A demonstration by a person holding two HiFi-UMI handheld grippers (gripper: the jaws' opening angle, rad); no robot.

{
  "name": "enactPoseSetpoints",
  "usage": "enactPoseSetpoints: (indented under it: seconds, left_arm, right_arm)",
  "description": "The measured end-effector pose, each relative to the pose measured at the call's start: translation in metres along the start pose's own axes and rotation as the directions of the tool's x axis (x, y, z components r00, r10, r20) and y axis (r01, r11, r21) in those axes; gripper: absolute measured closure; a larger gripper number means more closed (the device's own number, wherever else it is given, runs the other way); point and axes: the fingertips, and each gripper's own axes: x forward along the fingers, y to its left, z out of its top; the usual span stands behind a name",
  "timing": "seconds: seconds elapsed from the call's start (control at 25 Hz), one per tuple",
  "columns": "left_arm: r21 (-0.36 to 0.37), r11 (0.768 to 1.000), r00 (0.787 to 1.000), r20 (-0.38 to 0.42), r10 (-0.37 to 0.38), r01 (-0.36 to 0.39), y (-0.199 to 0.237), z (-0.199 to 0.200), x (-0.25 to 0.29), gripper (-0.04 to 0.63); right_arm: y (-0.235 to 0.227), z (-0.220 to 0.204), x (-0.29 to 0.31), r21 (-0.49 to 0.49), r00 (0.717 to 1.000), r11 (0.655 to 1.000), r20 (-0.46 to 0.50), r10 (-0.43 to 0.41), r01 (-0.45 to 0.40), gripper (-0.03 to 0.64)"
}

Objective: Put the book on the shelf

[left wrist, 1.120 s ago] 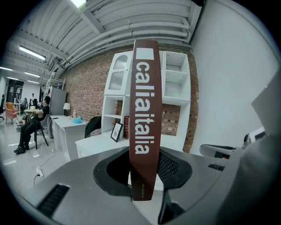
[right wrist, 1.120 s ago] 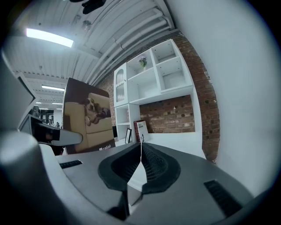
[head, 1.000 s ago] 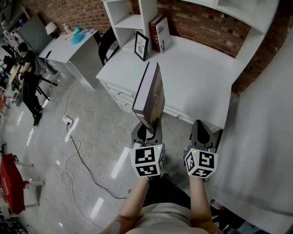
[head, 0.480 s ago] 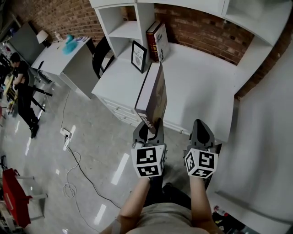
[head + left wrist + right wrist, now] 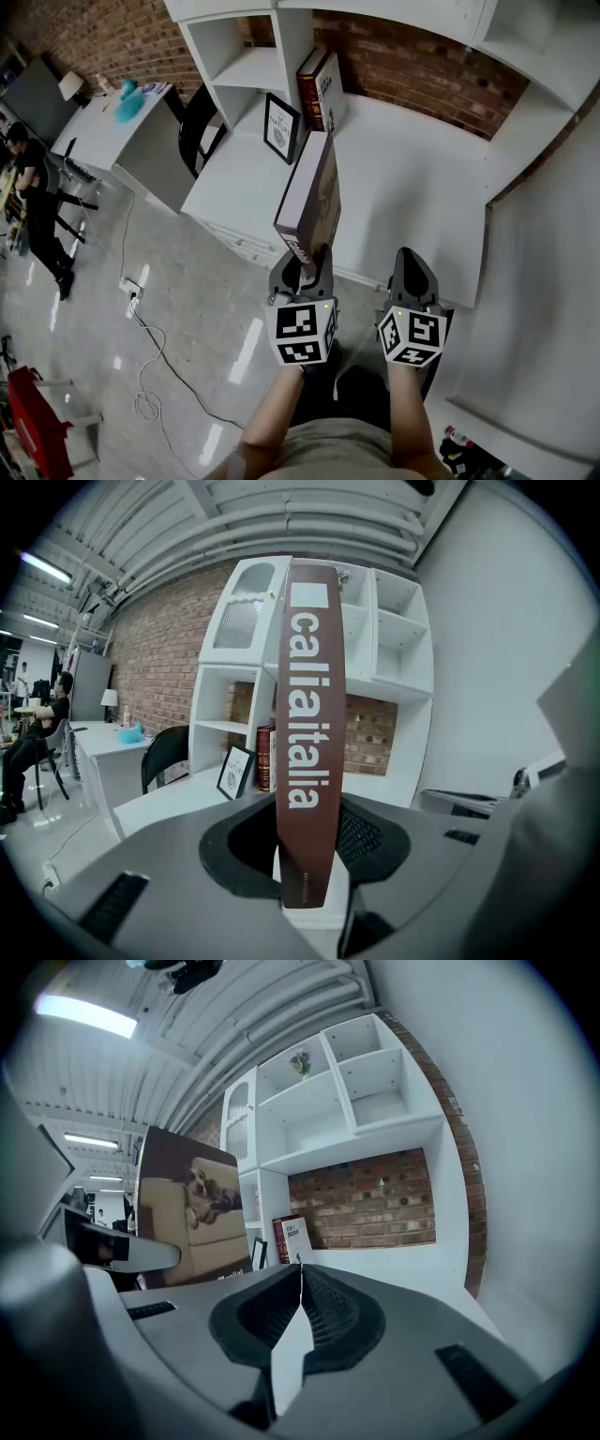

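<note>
My left gripper (image 5: pixel 302 267) is shut on the lower edge of a large book (image 5: pixel 310 199), which stands upright out of the jaws. Its brown spine (image 5: pixel 309 733) with white lettering fills the middle of the left gripper view. The cover with a dog on a sofa (image 5: pixel 192 1206) shows at the left of the right gripper view. My right gripper (image 5: pixel 412 264) is shut with nothing in it; its tips (image 5: pixel 299 1266) meet. Both grippers face a white shelf unit (image 5: pixel 246 58) over a white desk (image 5: pixel 403 169).
Two upright books (image 5: pixel 322 86) and a framed picture (image 5: pixel 280 128) stand on the desk by the shelf's divider. A black chair (image 5: pixel 195 127) sits left of the desk. A second desk (image 5: pixel 112 122), floor cables (image 5: pixel 141 309) and a person (image 5: pixel 33 187) are at the left.
Both grippers and the held book have moved forward towards the desk and shelf, which now sit nearer and lower in the head view. The grip on the book is unchanged.
</note>
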Motion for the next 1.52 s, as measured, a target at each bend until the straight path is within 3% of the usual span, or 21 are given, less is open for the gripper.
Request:
enactPoseSetpoints:
  seconds: [0.56, 1.52]
  left_arm:
    - [-0.009, 1.0, 0.999, -0.041, -0.024, 0.024, -0.001, -0.004, 0.053, 0.448]
    - [-0.018, 1.0, 0.996, -0.083, 0.018, -0.019, -0.027, 0.019, 0.204, 0.448]
  right_arm:
    - [-0.018, -0.008, 0.044, -0.003, 0.998, 1.0, -0.049, -0.03, 0.03, 0.6]
    - [-0.098, 0.024, 0.179, -0.012, 0.997, 0.999, -0.069, 0.039, -0.04, 0.6]
